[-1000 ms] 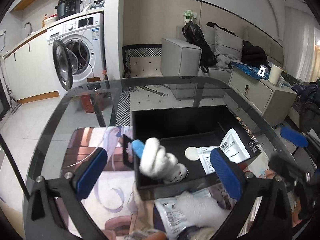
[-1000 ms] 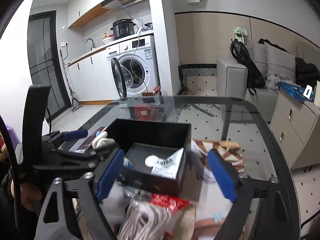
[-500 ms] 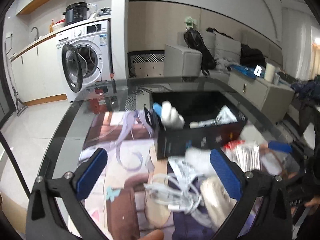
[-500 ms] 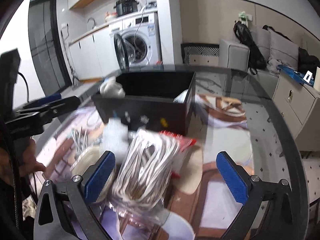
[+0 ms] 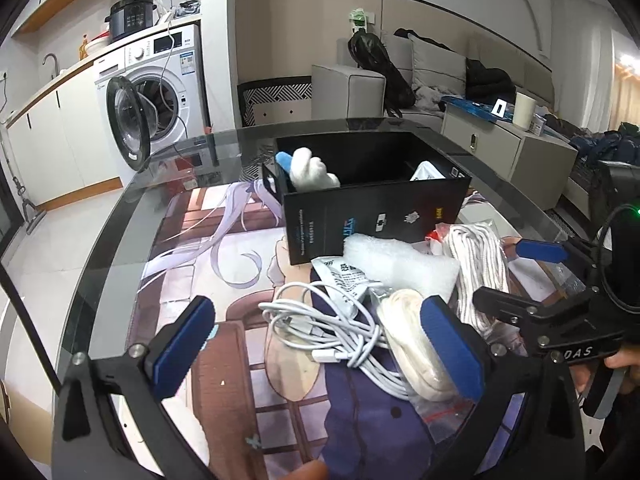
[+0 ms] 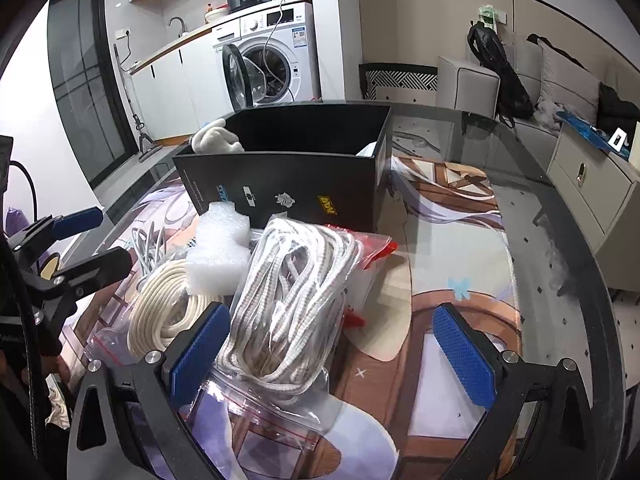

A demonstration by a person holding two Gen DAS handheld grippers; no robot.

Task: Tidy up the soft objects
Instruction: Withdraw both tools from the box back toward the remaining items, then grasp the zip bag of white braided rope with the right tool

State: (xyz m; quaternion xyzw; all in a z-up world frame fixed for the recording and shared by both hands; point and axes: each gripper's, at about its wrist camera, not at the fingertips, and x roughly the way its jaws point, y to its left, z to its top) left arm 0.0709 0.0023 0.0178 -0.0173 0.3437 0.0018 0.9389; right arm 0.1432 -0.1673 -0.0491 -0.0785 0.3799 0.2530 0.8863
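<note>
A black box (image 5: 372,208) (image 6: 288,188) stands on the glass table with a white plush toy (image 5: 312,172) (image 6: 214,138) poking over its left rim. In front of it lie a white foam piece (image 5: 400,260) (image 6: 220,256), a bagged grey-white rope (image 6: 292,296) (image 5: 480,264), a cream rope coil (image 6: 164,312) (image 5: 412,344), a white cable (image 5: 332,328) and a printed pouch (image 5: 344,280). My left gripper (image 5: 316,344) hangs open above the cable. My right gripper (image 6: 332,356) is open over the bagged rope.
A picture mat (image 5: 224,264) covers the glass table (image 6: 568,248). Behind are a washing machine (image 5: 152,92) with its door open, a grey stool (image 5: 348,92), a sofa and a cabinet (image 6: 592,196). A hand (image 5: 624,360) holds the right tool.
Both grippers have pulled back and dropped from above the box to the pile in front of it. The plush toy stays in the box.
</note>
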